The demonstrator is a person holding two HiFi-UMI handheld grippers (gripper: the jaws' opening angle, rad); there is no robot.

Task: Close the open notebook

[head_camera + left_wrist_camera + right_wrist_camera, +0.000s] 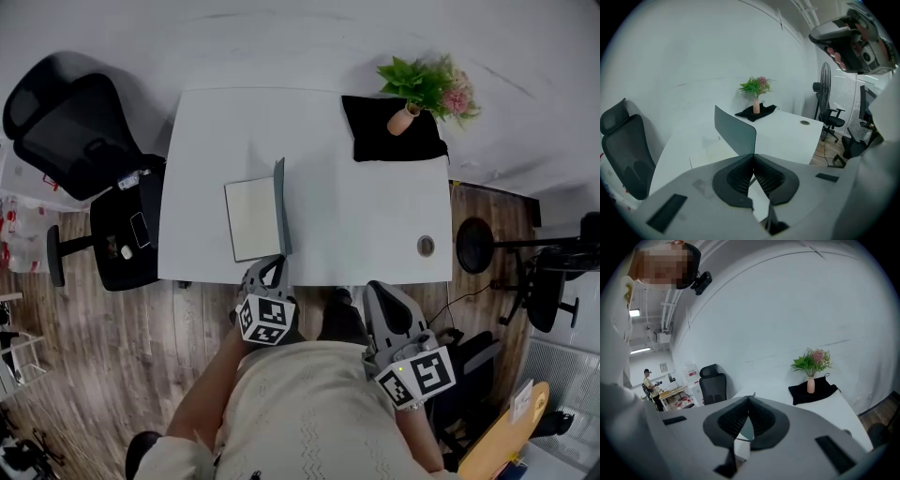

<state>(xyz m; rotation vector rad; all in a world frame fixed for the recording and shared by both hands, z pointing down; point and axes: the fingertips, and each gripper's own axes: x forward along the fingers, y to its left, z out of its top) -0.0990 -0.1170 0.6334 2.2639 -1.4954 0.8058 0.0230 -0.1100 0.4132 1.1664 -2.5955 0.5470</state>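
Our left gripper [753,158] has its 2 jaws drawn together at the tips, and the near edge of the notebook's grey cover [736,129] runs straight into that pinch, so we judge it is clamped on the cover. Our right gripper [749,400] is also closed tip to tip with nothing between its jaws, and in the head view it hangs beside our body, well off the desk [375,216].

The notebook [251,217] lies near the desk's front edge, its white page flat and the cover upright along the page's right side. We read this as the middle of the closing step: the cover is lifted about halfway.

The next move calls for swinging the cover leftward and down onto the page, following the hinge's arc rather than dragging the book, then opening the jaws once it lies flat. The black cloth [389,141] and flower vase [405,120] sit at the far corner, well apart.
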